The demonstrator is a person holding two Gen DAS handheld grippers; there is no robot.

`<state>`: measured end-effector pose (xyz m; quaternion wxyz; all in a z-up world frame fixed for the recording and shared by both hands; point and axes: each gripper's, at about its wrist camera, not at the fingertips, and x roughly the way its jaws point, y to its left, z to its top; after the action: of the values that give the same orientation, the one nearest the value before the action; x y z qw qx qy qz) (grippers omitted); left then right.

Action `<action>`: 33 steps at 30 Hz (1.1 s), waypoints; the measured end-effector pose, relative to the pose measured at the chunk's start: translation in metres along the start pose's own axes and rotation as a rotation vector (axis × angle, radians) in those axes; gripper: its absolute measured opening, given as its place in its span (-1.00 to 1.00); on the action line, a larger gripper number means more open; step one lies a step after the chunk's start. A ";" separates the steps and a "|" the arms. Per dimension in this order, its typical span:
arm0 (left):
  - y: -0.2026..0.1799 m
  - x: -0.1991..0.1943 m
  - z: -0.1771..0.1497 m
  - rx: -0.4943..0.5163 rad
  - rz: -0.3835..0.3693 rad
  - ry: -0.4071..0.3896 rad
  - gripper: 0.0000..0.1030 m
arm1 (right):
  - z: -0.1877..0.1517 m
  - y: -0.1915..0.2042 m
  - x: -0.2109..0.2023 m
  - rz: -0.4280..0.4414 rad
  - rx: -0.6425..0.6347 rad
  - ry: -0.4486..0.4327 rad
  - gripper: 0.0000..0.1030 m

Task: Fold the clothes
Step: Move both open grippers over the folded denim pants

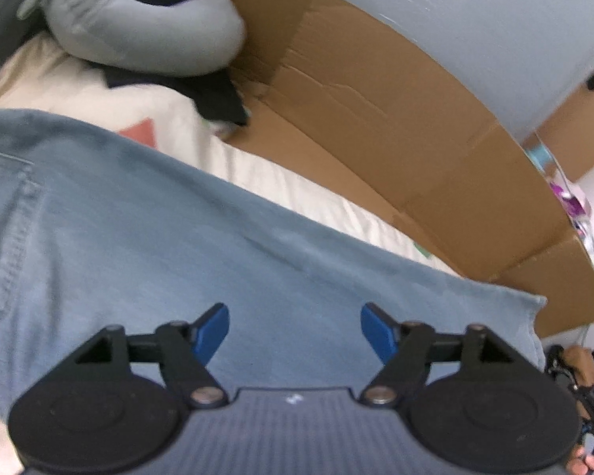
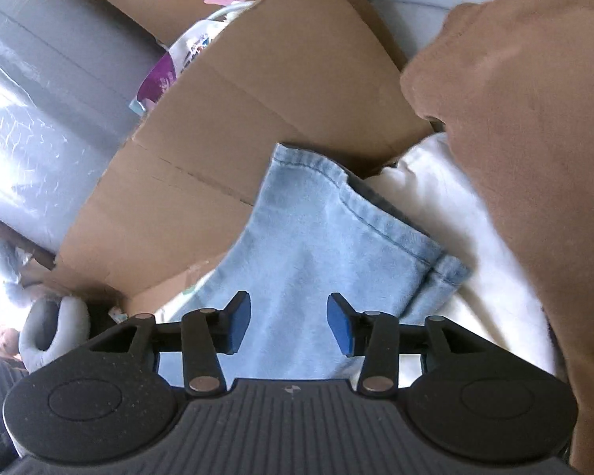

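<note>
Denim jeans [image 1: 138, 229] beside cardboard box [image 1: 376, 118]: soft, weighty; we judge hem best. Left gripper [image 1: 295, 330], right gripper [image 2: 289, 322] released, empty.

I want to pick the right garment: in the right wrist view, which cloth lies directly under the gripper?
The light blue jeans, with a stitched hem, lie under the right gripper. The brown cloth is off to the side, and the white sheet lies between them.
</note>
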<state>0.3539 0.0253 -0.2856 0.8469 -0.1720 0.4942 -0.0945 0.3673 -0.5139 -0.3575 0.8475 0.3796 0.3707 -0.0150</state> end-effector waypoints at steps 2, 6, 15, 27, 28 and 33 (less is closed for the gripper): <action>-0.011 0.008 -0.008 0.025 -0.001 0.013 0.48 | -0.002 -0.011 -0.001 -0.010 0.017 0.017 -0.02; -0.037 0.020 -0.023 0.080 -0.021 0.052 0.48 | -0.002 -0.024 -0.010 -0.025 -0.021 0.013 -0.02; -0.083 0.029 -0.051 0.229 -0.045 0.077 0.56 | -0.002 -0.042 -0.009 -0.011 -0.015 -0.025 -0.02; -0.113 0.057 -0.086 0.355 -0.053 0.142 0.70 | -0.003 -0.045 0.010 -0.017 -0.053 -0.008 0.01; -0.115 0.061 -0.089 0.363 -0.051 0.148 0.70 | -0.003 -0.045 0.010 -0.017 -0.062 -0.005 0.01; -0.123 0.074 -0.102 0.407 -0.051 0.177 0.70 | -0.007 -0.045 0.010 -0.004 -0.122 -0.002 0.00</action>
<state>0.3031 -0.1331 -0.3440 0.8149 -0.0010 0.5328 -0.2281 0.3567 -0.5390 -0.3957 0.8693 0.3267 0.3709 0.0057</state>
